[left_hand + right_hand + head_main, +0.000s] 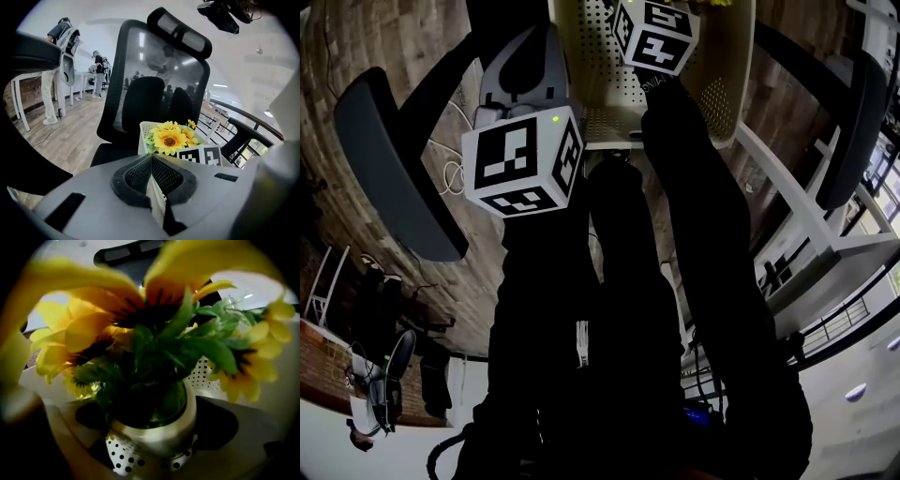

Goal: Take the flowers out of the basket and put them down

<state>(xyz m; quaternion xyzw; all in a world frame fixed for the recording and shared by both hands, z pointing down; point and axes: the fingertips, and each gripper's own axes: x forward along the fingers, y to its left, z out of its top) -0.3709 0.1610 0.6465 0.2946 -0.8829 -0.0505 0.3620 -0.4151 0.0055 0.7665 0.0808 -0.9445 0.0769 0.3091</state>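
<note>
- A black mesh chair (154, 93) fills the left gripper view. Its armrests flank the scene in the head view.
- The cream, hole-dotted basket (581, 56) sits on the chair's seat, in front of the backrest.
- The left gripper (151, 161) is at the basket's near rim. Its jaws are closed together on the thin perforated wall, which shows pinched between the dark pads.
- The right gripper (154, 425) reaches down into the basket from above, and its marker cube (201, 154) shows just beside the blooms. Its jaws are spread to the width of the pot, with a dark pad close against each side, gripping it as far as can be seen.
- The flowers (171, 138), yellow sunflowers with green leaves, stand inside the basket and rise above its rim. They crowd the right gripper view.
- Their stems go into a small cream pot (159, 437), with the dotted basket wall visible below and behind it.
</note>
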